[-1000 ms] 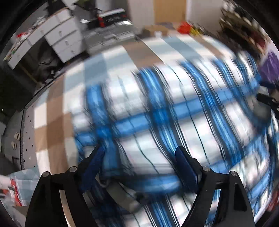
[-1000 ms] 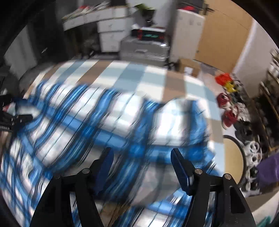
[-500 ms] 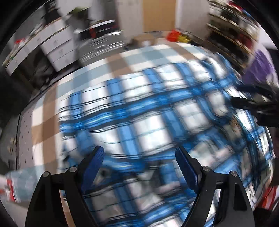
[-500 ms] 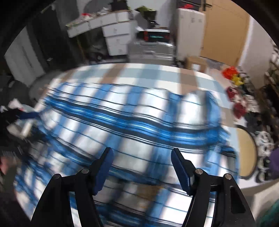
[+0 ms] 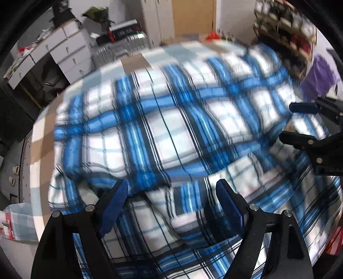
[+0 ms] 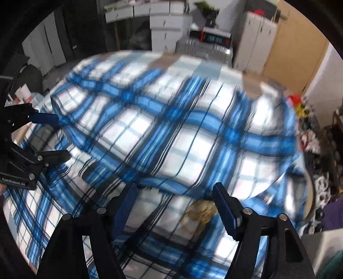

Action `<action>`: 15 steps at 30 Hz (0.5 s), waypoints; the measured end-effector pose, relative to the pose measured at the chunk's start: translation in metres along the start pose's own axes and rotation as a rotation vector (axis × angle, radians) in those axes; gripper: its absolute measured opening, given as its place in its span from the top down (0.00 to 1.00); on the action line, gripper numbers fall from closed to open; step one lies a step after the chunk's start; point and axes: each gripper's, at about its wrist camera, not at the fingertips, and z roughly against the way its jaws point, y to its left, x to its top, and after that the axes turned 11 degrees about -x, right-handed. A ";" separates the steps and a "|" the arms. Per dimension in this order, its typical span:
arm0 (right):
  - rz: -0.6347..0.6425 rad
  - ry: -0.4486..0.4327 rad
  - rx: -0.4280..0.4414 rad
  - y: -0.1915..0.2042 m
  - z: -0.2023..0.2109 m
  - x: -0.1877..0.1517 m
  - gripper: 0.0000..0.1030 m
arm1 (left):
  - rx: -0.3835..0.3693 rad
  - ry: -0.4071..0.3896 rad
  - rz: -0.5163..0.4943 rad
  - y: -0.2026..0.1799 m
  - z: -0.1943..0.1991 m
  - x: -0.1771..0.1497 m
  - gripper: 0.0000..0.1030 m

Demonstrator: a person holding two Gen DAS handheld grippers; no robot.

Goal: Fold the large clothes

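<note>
Blue, white and black plaid fabric garment [image 5: 171, 128] lies spread over most of the tabletop [image 5: 133, 62], which wears a pale blue, white and tan checked cloth; both views motion-blurred. Far part of garment sits as a doubled-over layer, its folded edge running across just ahead of both sets of fingers, with a flatter single layer under and nearer the cameras. Left gripper [image 5: 169, 203]: blue-padded black fingers spread wide, plaid visible in the gap, pads not pressing on anything. Right gripper [image 6: 174, 206]: fingers also spread wide, jaws have just been opening, only loose fabric shows between them, nothing pinched. Small yellowish patch [image 6: 201, 211] on the fabric near the right gripper's right finger, too blurred to identify. Each gripper shows in the other's view at the frame edge, over the garment's side. Background: white drawer unit [image 5: 64, 49], silver hard-shell suitcase [image 6: 203, 49], wooden door [image 5: 193, 17], cluttered shelves [image 5: 285, 28]
</note>
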 end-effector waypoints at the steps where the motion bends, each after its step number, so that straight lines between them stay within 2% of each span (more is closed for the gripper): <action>1: -0.011 -0.006 -0.022 -0.004 0.001 0.007 0.29 | 0.002 -0.010 0.006 0.002 0.005 0.005 0.21; 4: -0.053 -0.006 -0.080 -0.026 -0.003 0.031 0.29 | 0.041 -0.043 0.021 0.017 0.012 0.035 0.21; 8: -0.142 0.017 -0.118 -0.064 -0.023 0.068 0.29 | 0.076 -0.062 0.077 0.051 -0.004 0.071 0.21; 10: -0.194 0.062 -0.122 -0.082 -0.044 0.081 0.29 | 0.105 -0.002 0.129 0.064 -0.030 0.079 0.21; 11: -0.210 0.087 -0.119 -0.089 -0.054 0.082 0.29 | 0.104 0.012 0.149 0.067 -0.030 0.068 0.21; 14: -0.211 0.205 -0.135 -0.098 -0.092 0.072 0.31 | 0.106 0.115 0.200 0.093 -0.070 0.062 0.21; 15: -0.192 0.234 -0.133 -0.097 -0.102 0.064 0.30 | 0.092 0.131 0.198 0.098 -0.072 0.063 0.19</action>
